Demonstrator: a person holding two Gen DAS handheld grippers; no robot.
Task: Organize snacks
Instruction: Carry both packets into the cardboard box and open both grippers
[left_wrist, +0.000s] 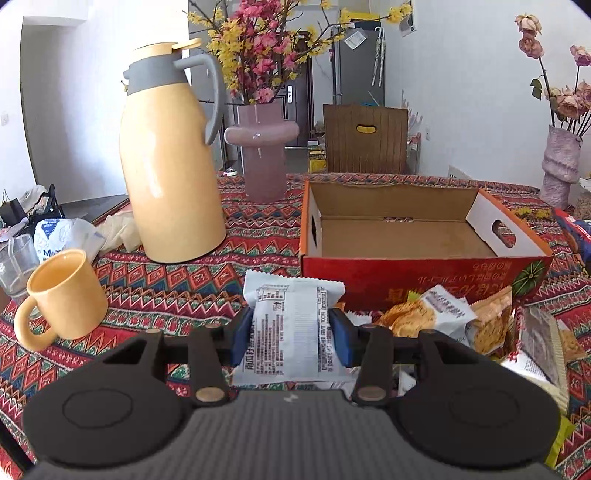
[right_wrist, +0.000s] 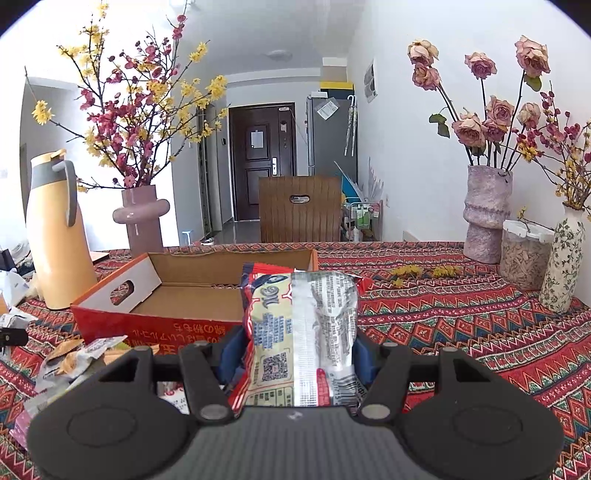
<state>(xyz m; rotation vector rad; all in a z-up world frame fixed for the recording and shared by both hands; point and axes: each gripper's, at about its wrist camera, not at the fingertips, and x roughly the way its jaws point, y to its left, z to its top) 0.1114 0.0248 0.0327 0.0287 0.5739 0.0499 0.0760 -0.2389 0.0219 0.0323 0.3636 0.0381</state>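
Note:
My left gripper (left_wrist: 291, 328) is shut on a white snack packet (left_wrist: 291, 317) with printed text, held just in front of the red cardboard box (left_wrist: 424, 275), whose inside is bare. Several cracker packets (left_wrist: 428, 314) lie on the cloth to the right of the gripper, against the box front. My right gripper (right_wrist: 295, 350) is shut on a red and silver snack packet (right_wrist: 303, 325), held upright near the box's right front corner (right_wrist: 155, 325). More loose packets (right_wrist: 74, 358) lie at lower left in the right wrist view.
A yellow jug (left_wrist: 170, 162) and a yellow mug (left_wrist: 62, 295) stand left of the box, with a glass (left_wrist: 16, 266) beyond. A mauve vase (left_wrist: 262, 151) stands behind. In the right wrist view, vases (right_wrist: 485, 214) and a jar (right_wrist: 524, 254) line the right wall.

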